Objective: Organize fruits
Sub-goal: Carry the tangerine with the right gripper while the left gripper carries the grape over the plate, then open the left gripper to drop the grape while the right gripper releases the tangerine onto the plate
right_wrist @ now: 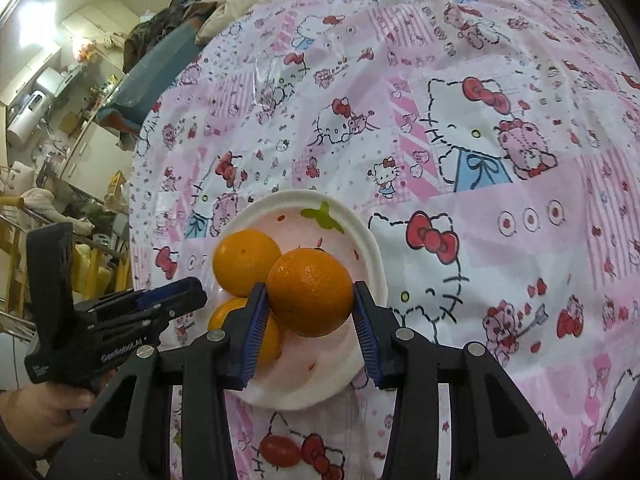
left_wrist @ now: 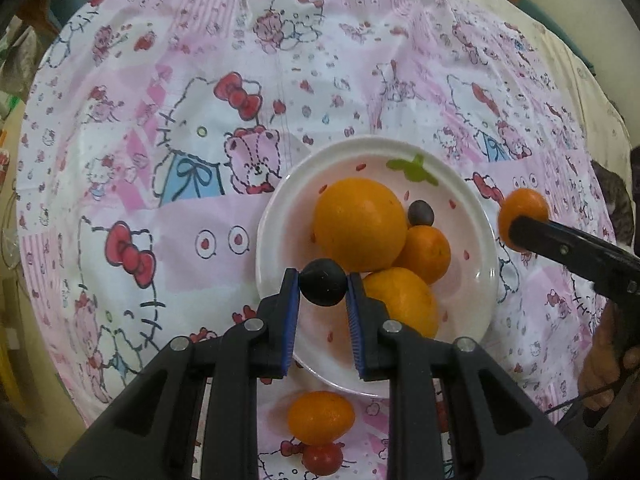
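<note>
1. Scene: a white plate (left_wrist: pixel 276 216) with a strawberry print sits on a pink cartoon-cat tablecloth (left_wrist: pixel 160 80). It already holds a large orange (left_wrist: pixel 358 224), two smaller oranges (left_wrist: pixel 426 254) and (left_wrist: pixel 404 300), and a small dark fruit (left_wrist: pixel 421 213).
2. Left gripper (left_wrist: pixel 323 292): pads clamped on a dark round fruit (left_wrist: pixel 323 282), possibly a plum, held above the near rim of the plate.
3. Right gripper (right_wrist: pixel 310 312): pads clamped on a mandarin-sized orange (right_wrist: pixel 310 292). In the left wrist view this orange hangs just beyond the plate's right rim; in its own view it overlaps the plate.
4. Still off the plate: a small orange fruit (left_wrist: pixel 321 416) and a cherry tomato (left_wrist: pixel 322 460), touching each other on the cloth just near of the plate.
5. Step in hand (judgement): both fruits are in the carry-to-plate phase; neither is released yet.
6. Next move calls for: lowering each fruit into a free gap, since the plate's middle is crowded. The dark fruit suits the bare near-left patch. Round fruit may roll, so release low.
</note>
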A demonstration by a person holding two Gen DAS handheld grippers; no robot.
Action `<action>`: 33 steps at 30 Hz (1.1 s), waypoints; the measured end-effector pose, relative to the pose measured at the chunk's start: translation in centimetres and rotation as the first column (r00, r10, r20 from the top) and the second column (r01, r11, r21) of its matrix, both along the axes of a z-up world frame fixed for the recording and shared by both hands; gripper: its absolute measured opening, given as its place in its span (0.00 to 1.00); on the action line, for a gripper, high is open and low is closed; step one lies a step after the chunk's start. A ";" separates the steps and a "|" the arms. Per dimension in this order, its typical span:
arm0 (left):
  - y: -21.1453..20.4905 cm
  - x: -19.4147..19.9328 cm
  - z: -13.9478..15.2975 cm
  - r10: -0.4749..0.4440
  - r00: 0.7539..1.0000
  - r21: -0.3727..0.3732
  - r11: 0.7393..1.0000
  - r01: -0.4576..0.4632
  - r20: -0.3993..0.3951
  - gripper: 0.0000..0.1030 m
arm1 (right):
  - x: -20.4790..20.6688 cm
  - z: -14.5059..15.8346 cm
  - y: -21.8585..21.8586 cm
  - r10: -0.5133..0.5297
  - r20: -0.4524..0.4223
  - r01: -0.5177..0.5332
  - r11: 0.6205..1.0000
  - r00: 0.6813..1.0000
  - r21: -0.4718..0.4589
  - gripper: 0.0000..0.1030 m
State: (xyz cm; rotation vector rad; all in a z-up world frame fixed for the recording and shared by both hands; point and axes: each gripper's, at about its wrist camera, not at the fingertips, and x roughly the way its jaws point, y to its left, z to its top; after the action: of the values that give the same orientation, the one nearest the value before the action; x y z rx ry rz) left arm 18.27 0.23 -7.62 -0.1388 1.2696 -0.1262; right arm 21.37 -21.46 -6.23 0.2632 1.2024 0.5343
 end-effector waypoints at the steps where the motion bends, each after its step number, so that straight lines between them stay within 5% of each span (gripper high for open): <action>1: 0.0 0.1 -0.1 0.003 1.000 0.005 1.000 -0.003 -0.004 0.19 | 0.2 -0.4 0.2 0.003 -0.004 -0.003 1.000 1.000 -0.009 0.42; 20: 0.5 0.5 -0.3 0.065 0.997 -0.058 0.996 -0.067 -0.043 0.20 | 1.0 -2.9 0.5 -0.018 -0.050 0.015 0.999 0.999 -0.052 0.43; 22: 0.6 0.6 -0.2 0.070 0.997 -0.068 0.995 -0.073 -0.042 0.27 | 1.0 -2.9 0.5 -0.017 -0.048 0.015 0.998 0.999 -0.053 0.43; 24: 0.8 0.5 0.1 0.079 0.996 -0.084 0.993 -0.081 -0.031 0.51 | 1.1 -2.9 0.5 -0.017 -0.048 0.014 0.998 0.999 -0.053 0.43; 26: 0.8 0.4 0.5 0.091 0.996 -0.075 0.993 -0.092 -0.010 0.59 | 1.1 -2.9 0.5 -0.018 -0.048 0.015 0.999 0.999 -0.052 0.43; 33: 0.7 0.4 0.8 0.091 0.996 -0.070 0.993 -0.091 -0.006 0.64 | 1.1 -2.8 0.5 -0.019 -0.037 0.018 0.999 0.999 -0.043 0.45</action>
State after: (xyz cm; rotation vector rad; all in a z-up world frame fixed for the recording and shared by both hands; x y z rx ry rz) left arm 18.64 0.97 -6.81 -0.2569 1.2602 -0.0917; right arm 22.43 -20.95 -9.01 0.2484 1.2456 0.4887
